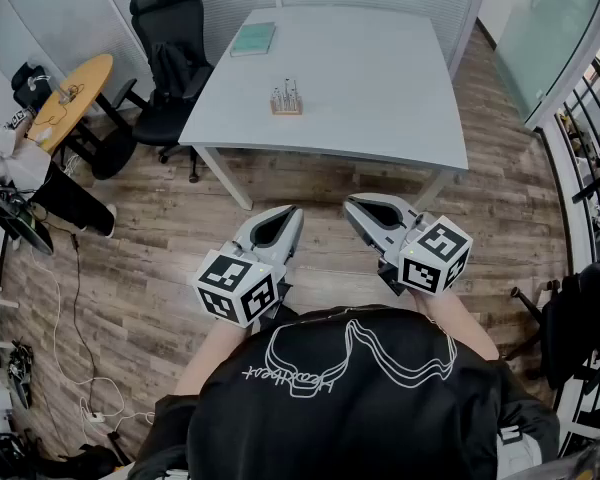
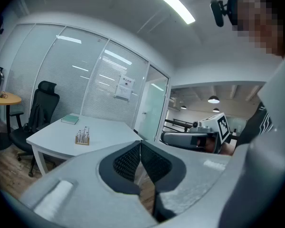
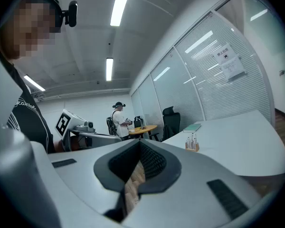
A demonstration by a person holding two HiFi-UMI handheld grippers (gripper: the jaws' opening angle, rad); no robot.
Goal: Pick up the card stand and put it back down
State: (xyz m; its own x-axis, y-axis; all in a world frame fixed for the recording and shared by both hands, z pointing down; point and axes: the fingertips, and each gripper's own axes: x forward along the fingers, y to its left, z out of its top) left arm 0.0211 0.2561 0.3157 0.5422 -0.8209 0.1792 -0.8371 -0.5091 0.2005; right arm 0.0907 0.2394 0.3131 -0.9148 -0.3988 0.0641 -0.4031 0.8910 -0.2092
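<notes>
- Grips nothing with left gripper (image 1: 291,213), jaws pressed together.
- Grips nothing with right gripper (image 1: 353,204), jaws together too.
- Faces card stand (image 1: 286,99) well ahead of both, on table (image 1: 380,78).

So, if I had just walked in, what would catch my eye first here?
Probably the two grey tools low in the head view: the left gripper and the right gripper, both shut and empty, held in front of the person's chest. Beyond them stands a white table, with a small card stand near its front edge and a green book at its far left corner.
</notes>
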